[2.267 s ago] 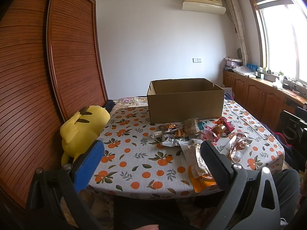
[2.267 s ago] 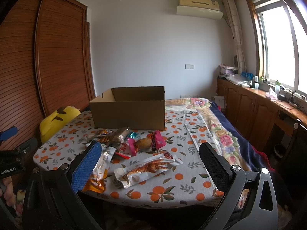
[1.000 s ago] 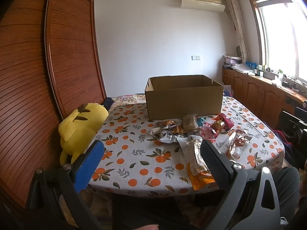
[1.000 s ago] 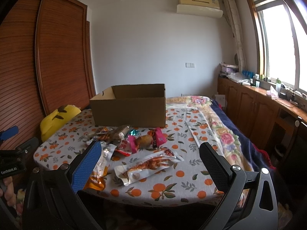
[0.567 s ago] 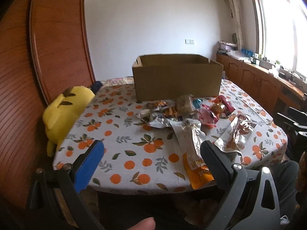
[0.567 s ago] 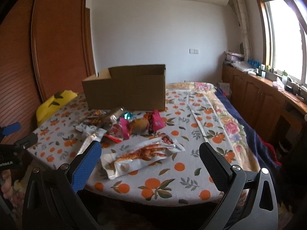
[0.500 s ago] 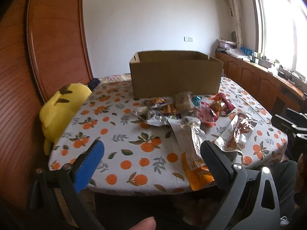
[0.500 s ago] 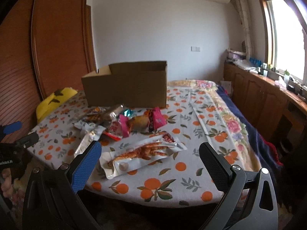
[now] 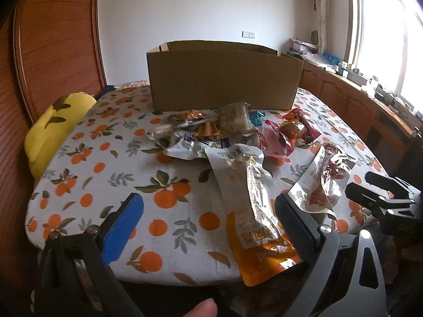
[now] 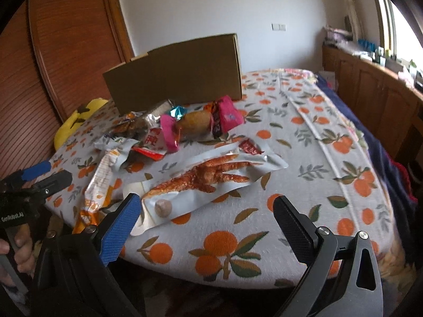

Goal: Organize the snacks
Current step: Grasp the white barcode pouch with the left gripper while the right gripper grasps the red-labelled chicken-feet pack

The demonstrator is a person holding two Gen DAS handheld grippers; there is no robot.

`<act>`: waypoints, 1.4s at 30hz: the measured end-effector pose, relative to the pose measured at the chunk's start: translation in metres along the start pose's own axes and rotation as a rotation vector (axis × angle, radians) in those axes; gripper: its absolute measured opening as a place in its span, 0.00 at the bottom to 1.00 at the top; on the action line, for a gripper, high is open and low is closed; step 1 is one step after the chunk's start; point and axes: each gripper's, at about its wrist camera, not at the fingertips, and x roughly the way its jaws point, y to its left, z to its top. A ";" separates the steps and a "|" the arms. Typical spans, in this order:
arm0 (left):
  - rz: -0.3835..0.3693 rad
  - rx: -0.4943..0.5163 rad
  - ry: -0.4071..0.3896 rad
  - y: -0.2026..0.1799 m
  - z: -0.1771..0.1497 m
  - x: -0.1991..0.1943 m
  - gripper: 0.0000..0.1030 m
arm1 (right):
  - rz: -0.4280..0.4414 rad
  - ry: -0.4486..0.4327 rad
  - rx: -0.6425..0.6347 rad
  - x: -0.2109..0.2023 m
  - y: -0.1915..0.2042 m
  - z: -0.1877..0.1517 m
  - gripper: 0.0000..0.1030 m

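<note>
Both hand-held grippers hover at the near edge of the bench (image 9: pixel 87 163), the left hand-held gripper (image 9: pixel 208 211) and right hand-held gripper (image 10: pixel 206 211) spread wide, empty. Snack packets (image 9: pixel 232 137) lie heaped before the cardboard box (image 9: pixel 224 79); a chicken-foot pouch (image 10: pixel 208 177) lies nearest.

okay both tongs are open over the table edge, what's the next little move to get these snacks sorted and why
Probably ease the right tongs forward and down onto the chicken-feet pack. They are open and empty, that pack lies nearest them, flat and apart from the pile, and the box waits behind.
</note>
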 end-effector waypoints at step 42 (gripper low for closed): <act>-0.062 0.003 0.175 -0.014 0.020 0.076 0.93 | -0.017 -0.011 -0.041 0.053 -0.019 0.027 0.67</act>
